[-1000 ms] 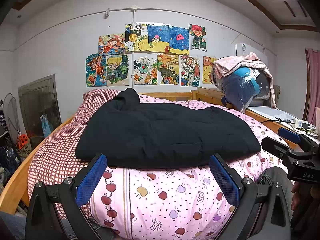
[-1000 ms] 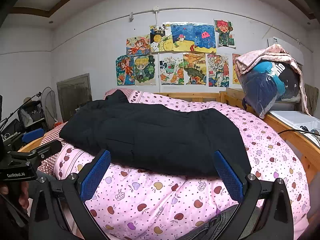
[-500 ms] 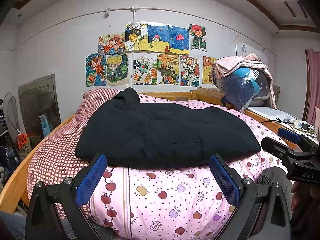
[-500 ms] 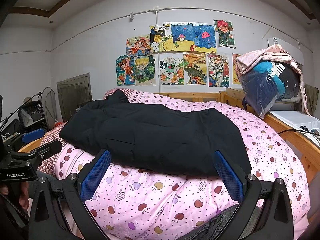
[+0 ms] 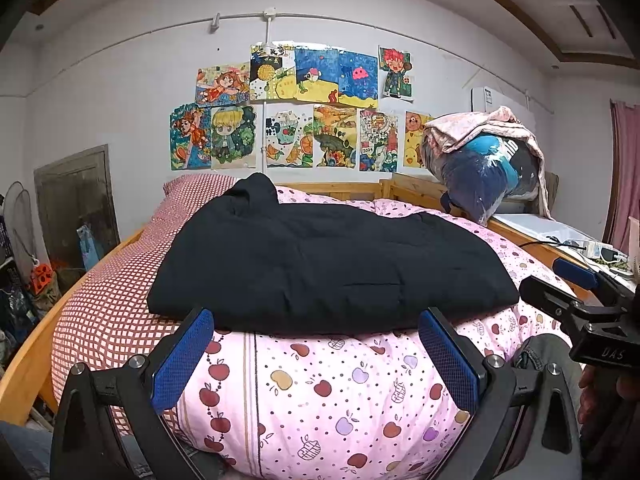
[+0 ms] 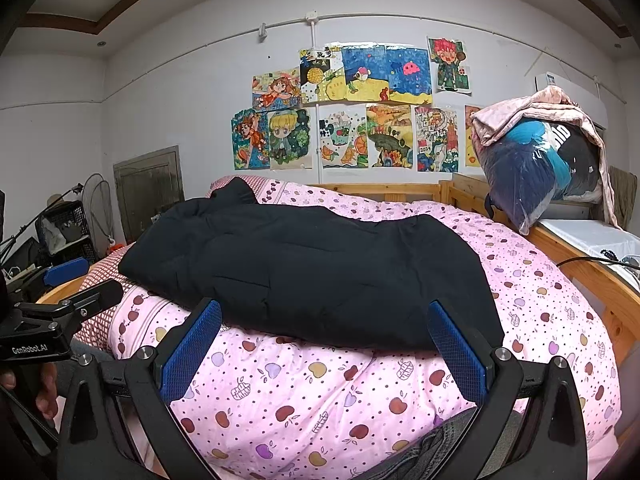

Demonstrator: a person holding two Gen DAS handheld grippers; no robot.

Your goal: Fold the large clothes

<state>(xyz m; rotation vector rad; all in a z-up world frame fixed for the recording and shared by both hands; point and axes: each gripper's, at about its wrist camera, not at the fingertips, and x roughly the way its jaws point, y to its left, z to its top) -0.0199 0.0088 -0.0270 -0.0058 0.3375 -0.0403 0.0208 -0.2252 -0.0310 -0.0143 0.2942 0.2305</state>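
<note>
A large black padded garment (image 5: 320,264) lies folded flat on a pink fruit-print quilt (image 5: 320,392), its hood end toward the far wall; the right wrist view shows the same garment (image 6: 312,268) on that quilt (image 6: 320,396). My left gripper (image 5: 316,344) hangs open just short of the garment's near edge, nothing between its blue pads. My right gripper (image 6: 324,340) is open too, near the same edge and holding nothing. Each view catches the other gripper at its side: the right gripper (image 5: 576,288) and the left gripper (image 6: 68,280).
The bed has a wooden frame (image 5: 24,364) and a red-checked sheet (image 5: 108,292) on the left. A pile of bagged bedding (image 5: 484,168) sits at the right on a side surface with cables (image 5: 576,244). Clutter and a fan (image 6: 60,232) stand at the left.
</note>
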